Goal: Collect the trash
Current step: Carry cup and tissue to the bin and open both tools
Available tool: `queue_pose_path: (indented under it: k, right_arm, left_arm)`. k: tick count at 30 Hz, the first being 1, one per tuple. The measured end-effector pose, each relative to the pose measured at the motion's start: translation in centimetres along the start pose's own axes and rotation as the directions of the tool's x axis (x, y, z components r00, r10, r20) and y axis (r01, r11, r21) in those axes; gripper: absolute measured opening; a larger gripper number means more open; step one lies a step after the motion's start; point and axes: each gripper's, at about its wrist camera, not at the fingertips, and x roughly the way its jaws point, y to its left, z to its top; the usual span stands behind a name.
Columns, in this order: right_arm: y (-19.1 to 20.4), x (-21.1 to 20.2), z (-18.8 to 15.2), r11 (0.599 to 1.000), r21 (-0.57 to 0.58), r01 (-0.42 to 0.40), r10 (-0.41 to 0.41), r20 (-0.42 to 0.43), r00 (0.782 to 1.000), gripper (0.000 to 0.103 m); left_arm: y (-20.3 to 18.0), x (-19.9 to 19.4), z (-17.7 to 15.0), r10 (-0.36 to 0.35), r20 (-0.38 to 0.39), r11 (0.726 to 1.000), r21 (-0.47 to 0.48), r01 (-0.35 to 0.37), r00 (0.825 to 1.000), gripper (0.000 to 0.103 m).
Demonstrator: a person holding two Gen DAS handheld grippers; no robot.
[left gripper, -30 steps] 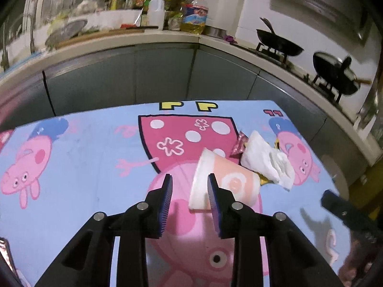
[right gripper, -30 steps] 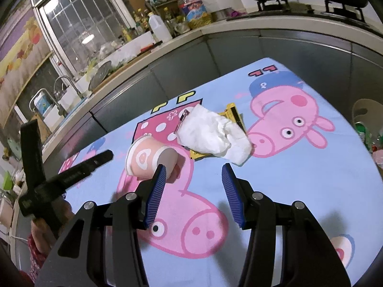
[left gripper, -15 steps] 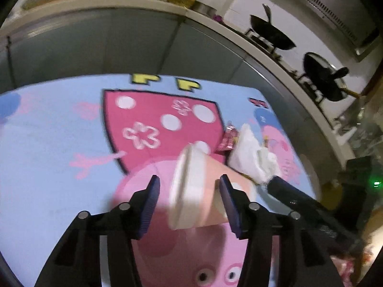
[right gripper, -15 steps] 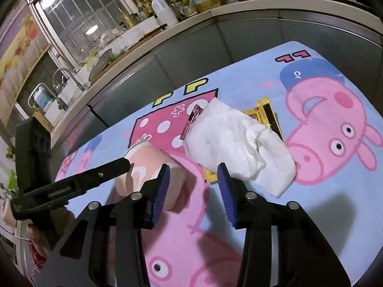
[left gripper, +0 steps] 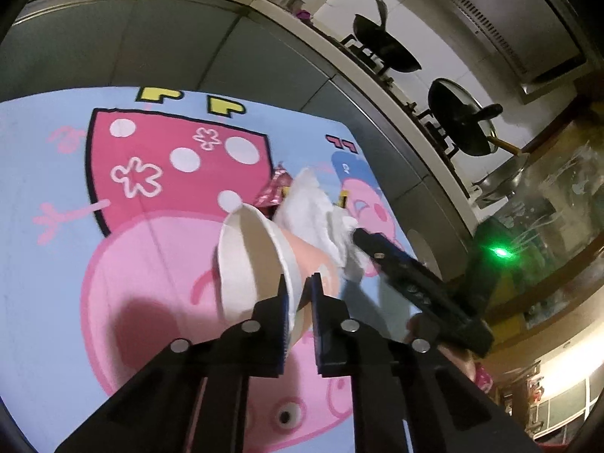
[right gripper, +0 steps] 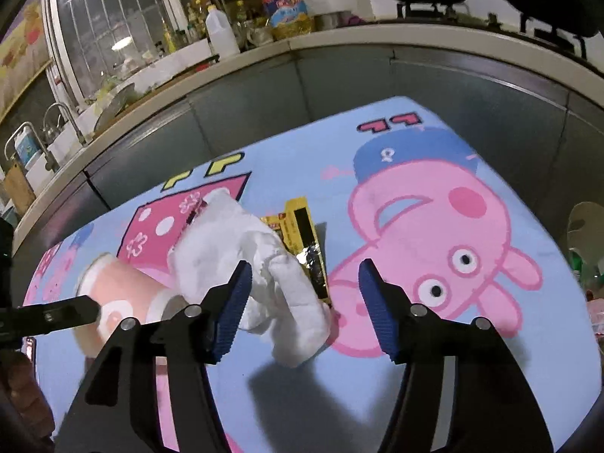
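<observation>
Kitchen cabinets and a curved countertop (right gripper: 339,37) ring the scene, with two dark woks (left gripper: 385,49) on a stove at about 1 o'clock in the left wrist view. Nearer lies the table (right gripper: 294,158), covered in a pale blue cloth printed with pink cartoon pigs.

A paper cup (left gripper: 260,260) lies on its side near the middle of the table, its white open mouth turned toward the left camera. The left gripper (left gripper: 300,305) has its fingers nearly together, pinching the cup's rim: one blue pad sits inside the mouth, the other against the peach outer wall.

At 1 o'clock from the cup, touching it, sits a crumpled white tissue (right gripper: 249,264). A small pink wrapper (left gripper: 273,190) pokes out at the tissue's far edge, at about 11 o'clock from it. A yellow and black wrapper (right gripper: 302,238) lies flat under the tissue's right side.

The right gripper (right gripper: 302,309) hangs over the tissue with its fingers spread wide and nothing between them; the left pad is just beside the tissue's near fold, though contact cannot be told. In the left wrist view, one black finger of the right gripper reaches in from 4 o'clock to the tissue.
</observation>
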Motion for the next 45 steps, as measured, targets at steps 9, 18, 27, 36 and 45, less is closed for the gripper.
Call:
queue_pose_path:
  k: [9, 18, 27, 36, 45]
  right_arm:
    - [0.7, -5.6, -2.6, 0.997, 0.008, -0.080, 0.080, 0.061, 0.995, 0.003]
    - [-5.3, -13.9, -6.2, 0.993, 0.117, -0.030, 0.011, 0.157, 0.988, 0.003]
    - [-15.1, -19.9, -5.6, 0.969, 0.235, 0.073, -0.138, 0.276, 0.951, 0.003]
    - [-26.0, -23.0, -4.5, 0.912, 0.376, 0.164, -0.293, 0.317, 0.902, 0.003]
    - [-31.6, -19.3, -4.5, 0.887, 0.422, 0.184, -0.308, 0.245, 0.919, 0.007]
  left_arm:
    - [-4.0, -2.7, -0.2, 0.026, 0.080, 0.997, 0.069, -0.031, 0.996, 0.002]
    - [-9.7, -0.7, -1.8, -0.003, 0.023, 0.986, 0.165, -0.001, 1.000, 0.002]
    - [-20.5, 7.4, -2.1, -0.013, -0.105, 0.937, 0.347, 0.049, 0.994, 0.002]
    - [-31.0, 16.8, -0.5, -0.068, -0.177, 0.881, 0.451, 0.143, 0.982, 0.003]
    - [-33.5, 25.1, -1.4, -0.038, -0.249, 0.876, 0.458, 0.152, 0.968, 0.003]
